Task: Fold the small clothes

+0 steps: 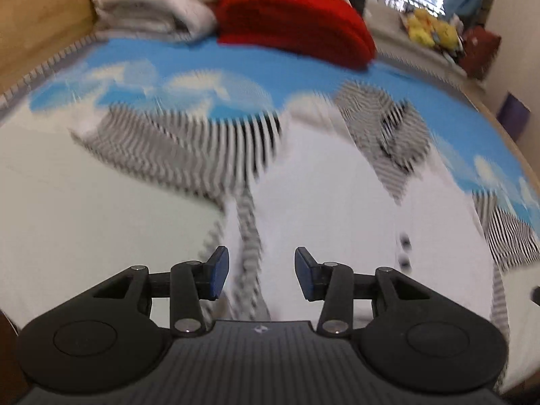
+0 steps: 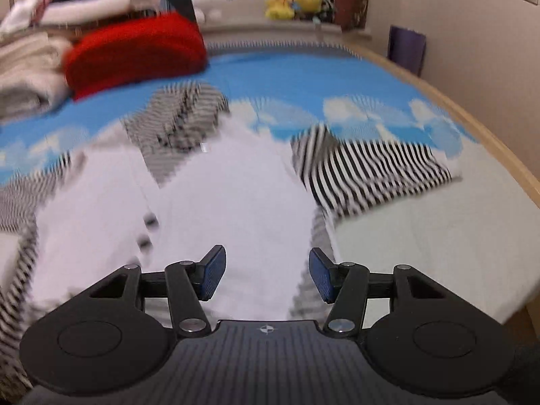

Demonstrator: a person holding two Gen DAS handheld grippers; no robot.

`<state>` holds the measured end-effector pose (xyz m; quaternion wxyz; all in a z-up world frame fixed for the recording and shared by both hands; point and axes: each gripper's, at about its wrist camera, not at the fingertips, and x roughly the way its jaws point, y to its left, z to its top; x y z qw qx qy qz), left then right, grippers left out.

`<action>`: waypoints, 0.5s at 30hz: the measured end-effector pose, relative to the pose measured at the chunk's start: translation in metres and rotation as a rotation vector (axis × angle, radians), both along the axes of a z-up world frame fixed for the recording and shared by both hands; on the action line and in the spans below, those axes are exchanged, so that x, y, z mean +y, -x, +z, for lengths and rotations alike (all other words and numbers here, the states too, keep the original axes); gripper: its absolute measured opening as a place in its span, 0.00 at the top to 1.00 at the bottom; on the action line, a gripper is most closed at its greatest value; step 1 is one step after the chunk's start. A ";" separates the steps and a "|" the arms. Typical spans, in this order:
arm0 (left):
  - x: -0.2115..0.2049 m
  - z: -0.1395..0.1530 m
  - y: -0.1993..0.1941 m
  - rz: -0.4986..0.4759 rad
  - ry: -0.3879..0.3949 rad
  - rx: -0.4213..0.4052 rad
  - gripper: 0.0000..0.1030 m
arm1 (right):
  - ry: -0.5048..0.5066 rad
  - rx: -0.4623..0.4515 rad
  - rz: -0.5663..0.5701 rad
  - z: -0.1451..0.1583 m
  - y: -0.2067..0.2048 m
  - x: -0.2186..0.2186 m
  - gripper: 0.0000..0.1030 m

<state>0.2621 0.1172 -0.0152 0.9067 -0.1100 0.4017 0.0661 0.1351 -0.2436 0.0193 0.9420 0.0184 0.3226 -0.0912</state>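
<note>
A small white shirt (image 1: 320,195) with black-and-white striped sleeves and collar lies spread flat on a bed, buttons down its front. My left gripper (image 1: 261,275) is open and empty, low over the shirt's left lower edge by a striped side seam (image 1: 249,236). The left striped sleeve (image 1: 209,141) lies ahead of it. In the right wrist view the shirt (image 2: 236,195) shows too. My right gripper (image 2: 266,273) is open and empty over the shirt's right lower part. The right striped sleeve (image 2: 364,168) lies ahead to its right. Both views are motion-blurred.
The bed sheet (image 1: 236,60) is blue with white clouds. A folded red garment (image 1: 293,23) and a stack of white folded clothes (image 1: 152,0) lie at the far side. Yellow plush toys (image 2: 290,1) sit beyond. The wooden bed edge (image 2: 499,148) runs on the right.
</note>
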 end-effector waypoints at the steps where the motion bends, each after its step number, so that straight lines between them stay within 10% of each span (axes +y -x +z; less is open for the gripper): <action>1: 0.004 0.008 -0.008 0.008 -0.028 -0.012 0.54 | -0.011 -0.020 0.006 0.008 -0.005 0.001 0.45; 9: 0.078 0.036 -0.093 0.040 -0.074 -0.245 0.54 | -0.013 -0.182 0.111 0.075 -0.065 0.021 0.34; 15: 0.150 -0.029 -0.129 0.193 0.049 -0.052 0.64 | 0.056 -0.219 0.194 0.076 -0.130 0.031 0.32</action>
